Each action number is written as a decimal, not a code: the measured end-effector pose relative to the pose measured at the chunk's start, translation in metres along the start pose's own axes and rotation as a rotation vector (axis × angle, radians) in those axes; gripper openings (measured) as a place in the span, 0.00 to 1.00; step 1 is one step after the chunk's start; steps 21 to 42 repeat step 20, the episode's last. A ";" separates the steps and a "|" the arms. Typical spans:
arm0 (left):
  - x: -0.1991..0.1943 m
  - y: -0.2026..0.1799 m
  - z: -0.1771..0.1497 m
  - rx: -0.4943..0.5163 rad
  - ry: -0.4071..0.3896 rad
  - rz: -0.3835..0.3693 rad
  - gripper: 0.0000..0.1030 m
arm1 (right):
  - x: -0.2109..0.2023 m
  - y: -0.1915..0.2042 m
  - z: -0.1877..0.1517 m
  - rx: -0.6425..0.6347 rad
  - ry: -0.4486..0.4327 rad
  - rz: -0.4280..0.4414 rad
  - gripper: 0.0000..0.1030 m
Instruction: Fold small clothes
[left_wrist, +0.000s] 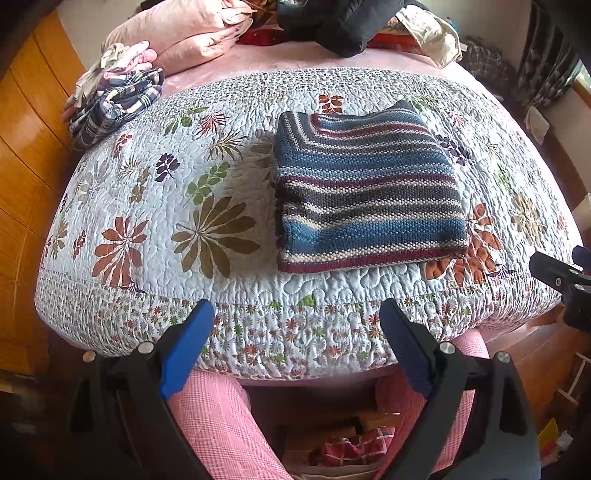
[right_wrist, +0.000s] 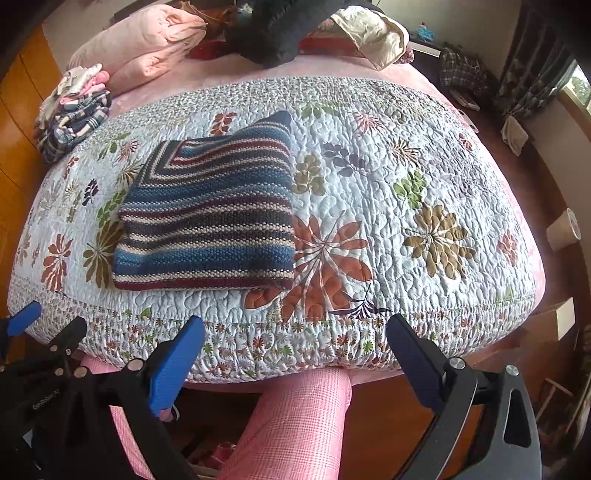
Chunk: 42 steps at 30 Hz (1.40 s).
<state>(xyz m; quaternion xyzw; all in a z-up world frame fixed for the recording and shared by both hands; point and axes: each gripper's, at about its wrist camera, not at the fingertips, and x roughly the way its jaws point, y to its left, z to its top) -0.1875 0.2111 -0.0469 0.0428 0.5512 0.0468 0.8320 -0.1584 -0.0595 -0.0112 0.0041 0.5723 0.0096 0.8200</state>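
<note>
the striped sweater (left_wrist: 369, 192) lies folded square on the quilt (left_wrist: 155, 192), nearer its front edge; this fold looks finished. your next move is likely to set it aside by the pile (left_wrist: 114, 92) at the far left, though what that pile holds is unclear. your left gripper (left_wrist: 297, 325) and right gripper (right_wrist: 295, 339) hover off the bed's edge, jaws wide, holding nothing.
</note>
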 end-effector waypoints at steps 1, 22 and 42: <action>0.001 0.000 0.000 -0.001 0.000 0.000 0.88 | 0.000 0.000 0.000 0.000 -0.001 -0.002 0.96; 0.001 0.002 0.001 -0.006 0.000 0.001 0.88 | 0.001 -0.004 0.002 0.002 -0.002 -0.005 0.96; 0.001 0.002 0.001 -0.006 0.000 0.001 0.88 | 0.001 -0.004 0.002 0.002 -0.002 -0.005 0.96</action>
